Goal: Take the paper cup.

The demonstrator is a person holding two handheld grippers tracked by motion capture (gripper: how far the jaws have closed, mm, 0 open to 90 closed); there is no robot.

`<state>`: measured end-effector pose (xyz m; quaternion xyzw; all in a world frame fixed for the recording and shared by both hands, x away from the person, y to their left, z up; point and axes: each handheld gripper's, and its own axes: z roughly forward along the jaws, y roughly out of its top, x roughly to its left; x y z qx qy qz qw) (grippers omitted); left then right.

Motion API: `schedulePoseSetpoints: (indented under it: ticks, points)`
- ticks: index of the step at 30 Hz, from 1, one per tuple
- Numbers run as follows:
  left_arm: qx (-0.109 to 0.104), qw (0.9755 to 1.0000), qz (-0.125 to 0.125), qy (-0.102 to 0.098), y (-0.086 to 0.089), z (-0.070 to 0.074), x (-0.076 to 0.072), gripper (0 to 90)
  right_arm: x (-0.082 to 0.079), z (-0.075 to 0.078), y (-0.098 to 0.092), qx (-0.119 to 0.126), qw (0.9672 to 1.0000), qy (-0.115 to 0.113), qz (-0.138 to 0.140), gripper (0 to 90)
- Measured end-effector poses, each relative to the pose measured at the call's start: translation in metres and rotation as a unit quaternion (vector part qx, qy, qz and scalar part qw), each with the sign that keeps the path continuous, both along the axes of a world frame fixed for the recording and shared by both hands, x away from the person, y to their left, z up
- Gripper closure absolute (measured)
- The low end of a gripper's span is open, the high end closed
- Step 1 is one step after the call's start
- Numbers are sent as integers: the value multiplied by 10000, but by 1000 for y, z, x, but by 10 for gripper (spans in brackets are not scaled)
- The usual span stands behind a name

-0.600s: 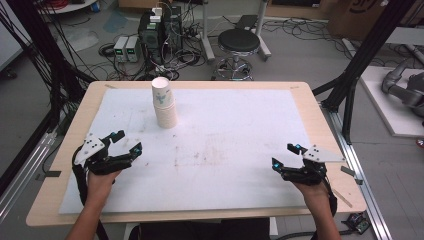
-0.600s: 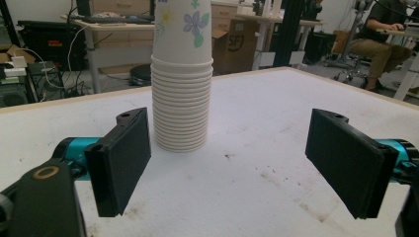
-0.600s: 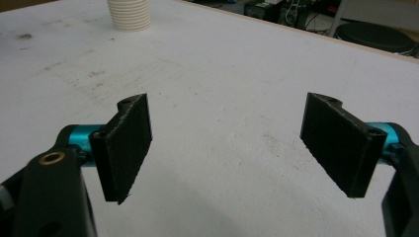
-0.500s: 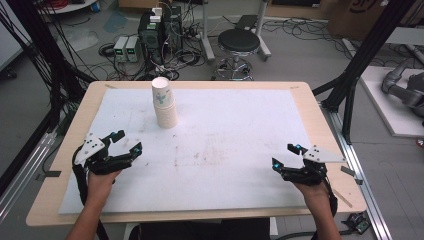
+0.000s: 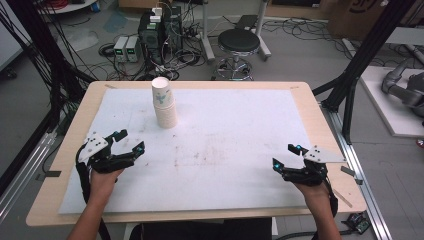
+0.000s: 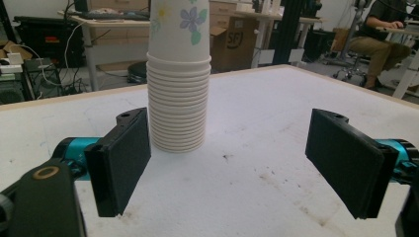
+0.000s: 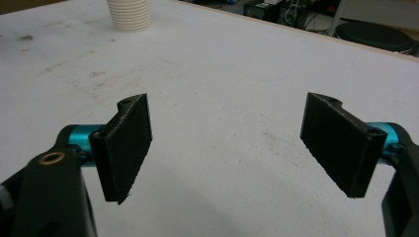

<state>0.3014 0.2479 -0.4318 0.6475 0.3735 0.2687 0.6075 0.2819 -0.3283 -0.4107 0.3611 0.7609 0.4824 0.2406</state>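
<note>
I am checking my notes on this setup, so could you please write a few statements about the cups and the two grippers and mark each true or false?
1. The stack of paper cups stands upright on the white mat. True.
2. The left gripper is shut on the stack. False: it is open, short of the cups.
3. The right gripper is open and holds nothing. True.
4. The stack stands nearer the right gripper. False: it is nearer the left.

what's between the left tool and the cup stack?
Nothing: bare, lightly stained white mat between the open left tool and the cup stack, clearest in the left gripper view and the high view.
</note>
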Motion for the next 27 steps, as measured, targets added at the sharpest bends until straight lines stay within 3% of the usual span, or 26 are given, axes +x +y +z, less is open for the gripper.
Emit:
schedulePoseSetpoints:
  ticks: [9, 11, 19, 24, 27]
  points:
    - [95, 9999, -64, 118, -6, 2, 9, 176, 0, -1, -1, 2, 10000, 33, -10, 203]
    - [15, 9999, -46, 139, -6, 7, 12, 175, -1, 0, -1, 4, 10000, 9, -22, 203]
    - [38, 9995, -171, 253, -17, 42, 39, 164, 0, 1, 3, -13, 10000, 65, 20, 203]
    - [246, 9991, -197, 291, -27, 65, 61, 164, -1, 0, 2, -8, 9999, 105, 22, 203]
    - [292, 9988, -205, 325, -30, 72, 68, 164, -2, 1, 2, 17, 10000, 82, -4, 203]
